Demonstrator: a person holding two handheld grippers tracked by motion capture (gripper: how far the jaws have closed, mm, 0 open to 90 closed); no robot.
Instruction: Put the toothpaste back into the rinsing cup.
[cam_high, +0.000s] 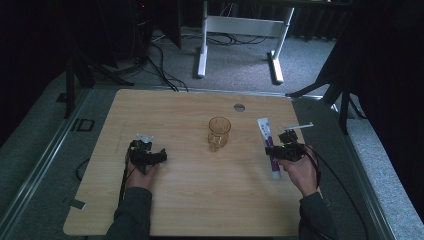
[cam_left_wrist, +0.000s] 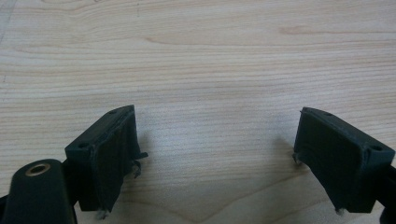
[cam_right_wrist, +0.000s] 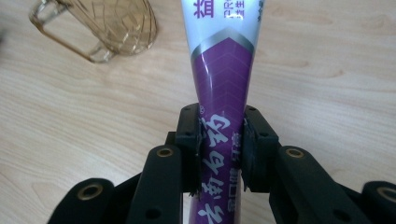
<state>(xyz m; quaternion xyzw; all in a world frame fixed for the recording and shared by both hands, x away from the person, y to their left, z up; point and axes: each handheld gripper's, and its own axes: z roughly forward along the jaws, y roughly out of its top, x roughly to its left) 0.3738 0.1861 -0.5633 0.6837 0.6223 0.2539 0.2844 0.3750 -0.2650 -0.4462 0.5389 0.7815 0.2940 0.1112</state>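
Right gripper (cam_right_wrist: 219, 154) clamped on the tube (cam_right_wrist: 222, 79) near its cap end, long axis running away along the jaws, cup (cam_high: 219, 132) just left of it and nearer this hand; left gripper (cam_left_wrist: 219, 158) wide open, empty, over table (cam_high: 190, 200).

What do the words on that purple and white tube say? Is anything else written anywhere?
"云南白药": large white characters on the purple part of the toothpaste tube, partly covered by the right gripper.
"益": purple character on the tube's white part, cut off at the picture's edge.
Small print beside it and below the gripper: too blurred to read.
Glass mug, table: no writing.
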